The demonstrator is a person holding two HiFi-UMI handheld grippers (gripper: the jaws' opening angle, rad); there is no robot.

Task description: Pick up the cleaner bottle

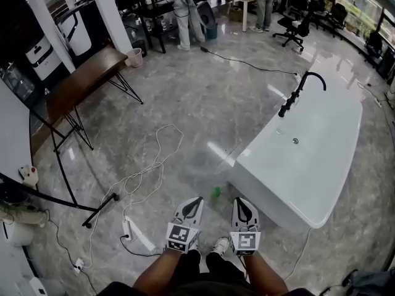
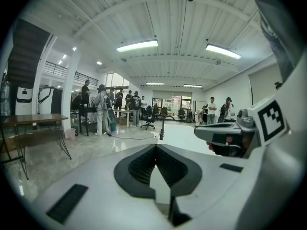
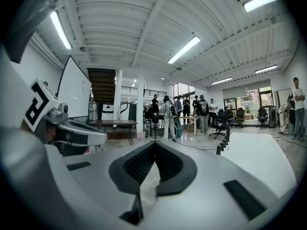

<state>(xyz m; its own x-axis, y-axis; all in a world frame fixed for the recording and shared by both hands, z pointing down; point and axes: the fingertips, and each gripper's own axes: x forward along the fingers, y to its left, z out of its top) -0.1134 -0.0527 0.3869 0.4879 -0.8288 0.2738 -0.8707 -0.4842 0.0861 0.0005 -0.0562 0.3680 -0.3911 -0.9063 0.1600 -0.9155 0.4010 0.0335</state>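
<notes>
Left gripper (image 1: 198,198) and right gripper (image 1: 240,200) closed, empty; green bottle (image 1: 216,192) beside bathtub (image 1: 311,165); cable (image 1: 134,179) leftward.

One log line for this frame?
stage: pre-grasp | left gripper: shut, empty | right gripper: shut, empty | small green bottle: on grey floor beside white bathtub, untouched

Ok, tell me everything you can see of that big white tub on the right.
The white tub is long, with rounded corners, and looks glossy and smooth, like moulded acrylic or stone. It stands on the grey marbled floor, running away from the person at a slant. A black curved tap rises at its far end, and a small round drain sits in its pale inner surface. Nothing lies in it. A small green bottle stands on the floor just off its near left corner.
</notes>
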